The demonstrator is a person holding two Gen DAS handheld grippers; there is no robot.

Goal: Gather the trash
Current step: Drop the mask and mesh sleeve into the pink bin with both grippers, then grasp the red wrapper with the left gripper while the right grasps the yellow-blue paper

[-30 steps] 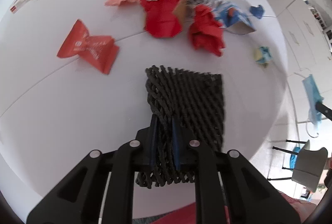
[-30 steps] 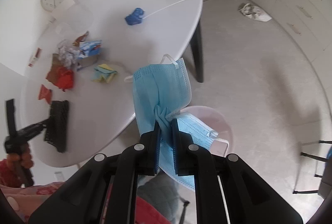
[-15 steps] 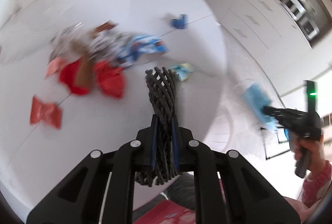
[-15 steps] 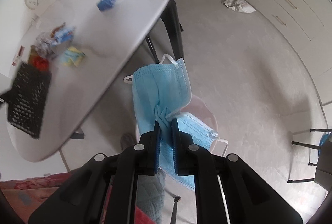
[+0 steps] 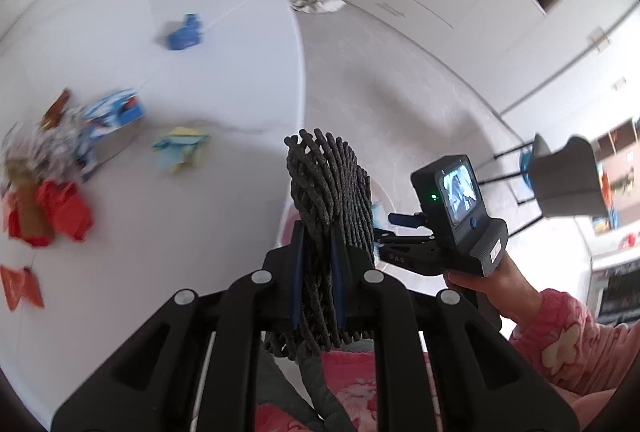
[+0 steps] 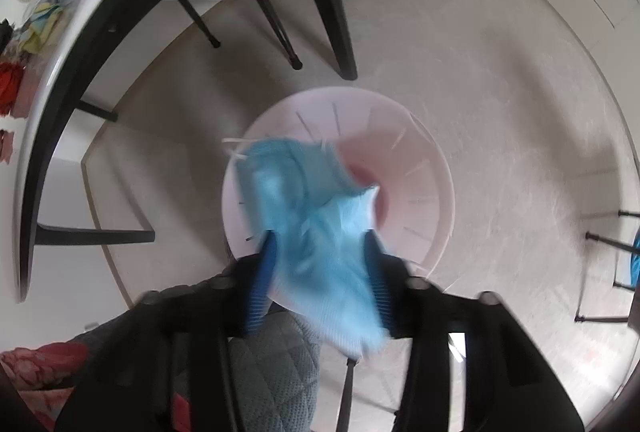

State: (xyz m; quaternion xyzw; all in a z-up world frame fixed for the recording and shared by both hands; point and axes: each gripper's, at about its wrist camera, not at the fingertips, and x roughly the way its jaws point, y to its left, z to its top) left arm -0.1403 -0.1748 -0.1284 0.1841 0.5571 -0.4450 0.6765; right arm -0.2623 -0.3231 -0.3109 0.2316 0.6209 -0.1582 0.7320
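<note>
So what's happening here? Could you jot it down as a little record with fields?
left gripper: shut on a black mesh mat
right gripper: jaws just opened, blue face mask loose between them
below the mask: pale pink bin on the floor
white table: red, blue and yellow wrappers remain

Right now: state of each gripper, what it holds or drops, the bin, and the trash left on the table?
left gripper: shut on the black mesh mat, folded and hanging between the pads.
right gripper: open, jaws just opening.
blue face mask: loose between the spread pads, over the bin.
pink bin: upright on the floor, open-topped.
table: wrappers not yet collected.
</note>
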